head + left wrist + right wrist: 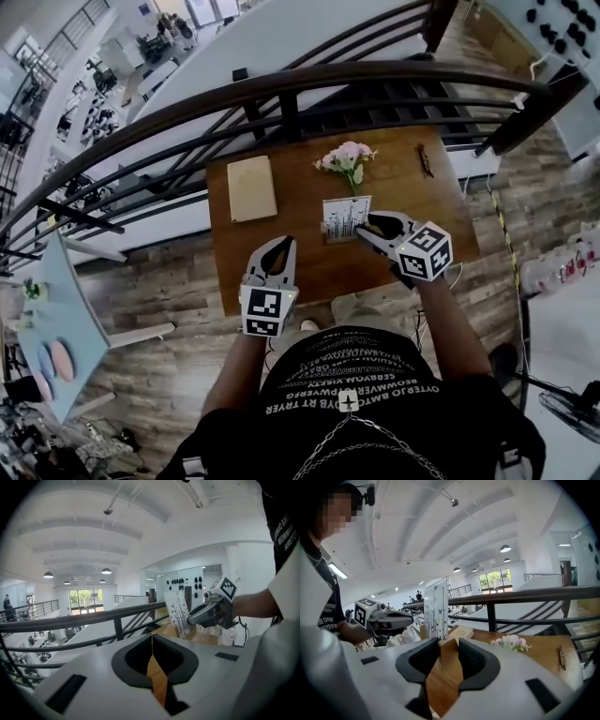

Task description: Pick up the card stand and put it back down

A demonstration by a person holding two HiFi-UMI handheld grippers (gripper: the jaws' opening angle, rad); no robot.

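The head view looks steeply down from above the person's chest onto the tabletop point(309, 267), with the railing point(281, 89) at 12 o'clock. The left gripper view sits low by the near edge and faces the railing along its closed jaws, catching the right gripper point(192, 617) at 3 o'clock. The right gripper view, close behind the card stand point(436, 606) clamped in its jaws, looks across the tabletop, with the left gripper point(408, 618) at 9 o'clock. All three views share the tabletop, railing and card stand.
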